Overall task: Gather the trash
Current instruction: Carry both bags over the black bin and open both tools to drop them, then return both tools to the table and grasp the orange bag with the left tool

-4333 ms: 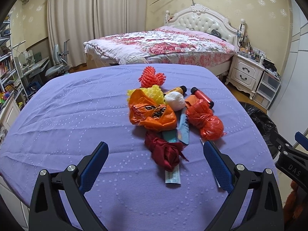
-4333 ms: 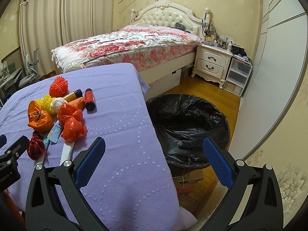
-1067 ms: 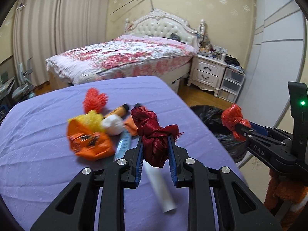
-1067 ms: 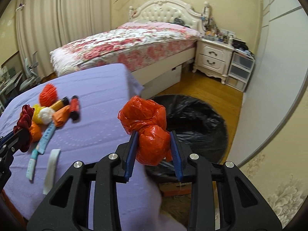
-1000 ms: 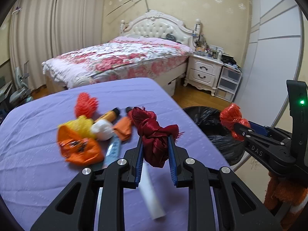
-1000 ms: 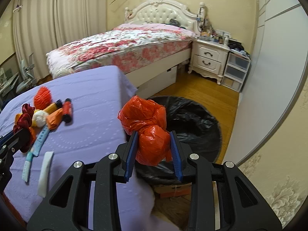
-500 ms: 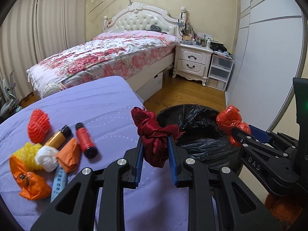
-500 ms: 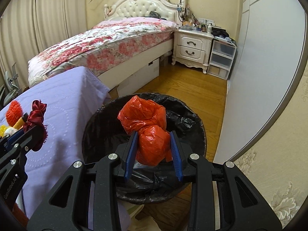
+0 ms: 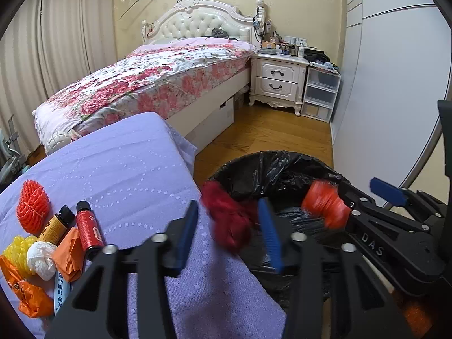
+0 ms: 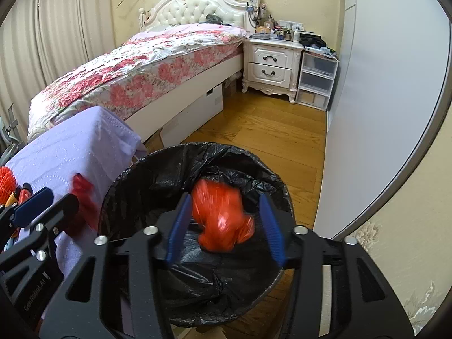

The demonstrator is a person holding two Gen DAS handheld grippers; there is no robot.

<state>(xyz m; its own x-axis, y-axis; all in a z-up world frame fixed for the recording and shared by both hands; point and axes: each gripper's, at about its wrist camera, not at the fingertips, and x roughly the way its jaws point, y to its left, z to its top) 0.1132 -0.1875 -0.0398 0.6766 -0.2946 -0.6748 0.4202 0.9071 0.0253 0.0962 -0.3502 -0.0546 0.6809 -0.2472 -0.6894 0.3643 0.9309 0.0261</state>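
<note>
My left gripper [image 9: 230, 230] is open over the near rim of the black-lined trash bin [image 9: 285, 169]. A dark red crumpled wrapper [image 9: 228, 223], blurred, is loose between its fingers. My right gripper [image 10: 224, 226] is open above the bin [image 10: 158, 169]. A red-orange plastic bag [image 10: 220, 220], blurred, is free between its fingers over the bin's mouth. The bag also shows in the left wrist view [image 9: 325, 206]. More trash lies on the purple table [image 9: 118, 169]: a red bottle [image 9: 89, 231], an orange-black bottle [image 9: 55, 227], a red mesh ball [image 9: 32, 209], orange wrappers [image 9: 31, 296].
A bed [image 9: 158, 79] with a floral cover stands behind the table. A white nightstand [image 9: 278, 80] and plastic drawers [image 9: 320, 91] stand at the far wall. A white wardrobe door [image 9: 395, 84] runs along the right. Wooden floor [image 9: 268, 135] lies around the bin.
Both grippers have opened and let go of their loads. The dark red wrapper and the red-orange bag are dropping at the bin. Both grippers moved further over the bin.
</note>
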